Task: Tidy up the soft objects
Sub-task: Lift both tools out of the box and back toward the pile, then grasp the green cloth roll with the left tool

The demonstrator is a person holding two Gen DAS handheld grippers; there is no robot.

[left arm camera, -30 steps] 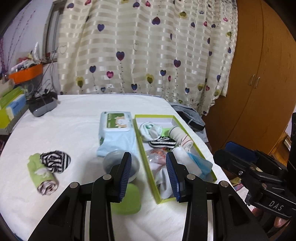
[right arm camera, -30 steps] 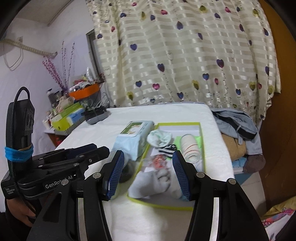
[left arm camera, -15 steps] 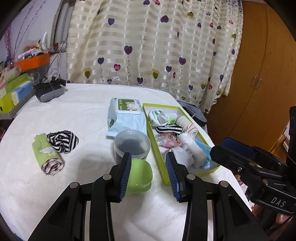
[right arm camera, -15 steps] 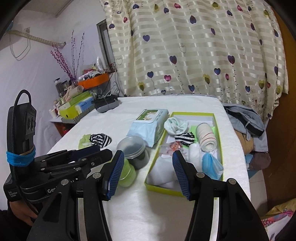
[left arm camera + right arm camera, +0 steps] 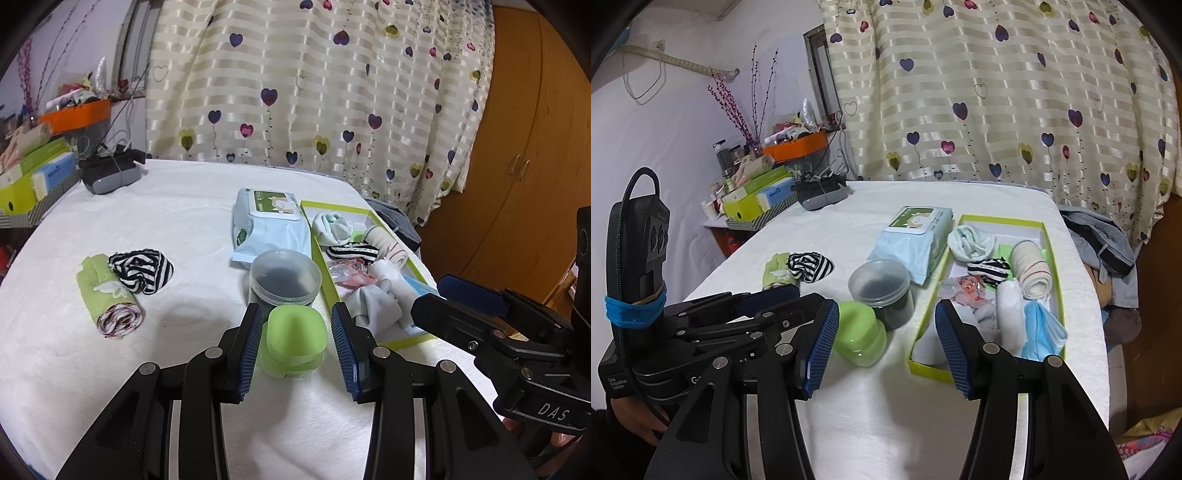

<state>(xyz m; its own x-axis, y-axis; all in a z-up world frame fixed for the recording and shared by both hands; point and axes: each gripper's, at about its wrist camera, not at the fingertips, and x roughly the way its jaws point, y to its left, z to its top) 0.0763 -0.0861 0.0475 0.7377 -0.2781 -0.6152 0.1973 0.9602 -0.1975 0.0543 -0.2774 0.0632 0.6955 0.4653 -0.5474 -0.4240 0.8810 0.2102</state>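
Note:
A green-rimmed box (image 5: pixel 369 213) (image 5: pixel 1049 240) holds several socks, a rolled cloth and a blue mask. Left of it on the white table lie a rolled green cloth (image 5: pixel 107 295) (image 5: pixel 775 271) and a black-and-white striped sock (image 5: pixel 142 271) (image 5: pixel 809 266), touching each other. My left gripper (image 5: pixel 297 350) (image 5: pixel 801 301) is open, with a small green jar (image 5: pixel 295 338) (image 5: pixel 858 338) showing between its fingers, apart from the pads. My right gripper (image 5: pixel 886 347) (image 5: pixel 443 299) is open and holds nothing, near the box's front end.
A clear jar with dark contents (image 5: pixel 284 277) and a wipes pack (image 5: pixel 269 225) stand between the loose cloths and the box. A grey device (image 5: pixel 109 171) and stacked boxes (image 5: pixel 29 177) sit far left. Clothes (image 5: pixel 1108 251) are heaped off the table's right edge, by a wardrobe (image 5: pixel 535 147).
Both grippers have drawn back from the box and jars toward the table's near edge, so the green jar now shows between the left fingers. Both jaws stay as wide as before.

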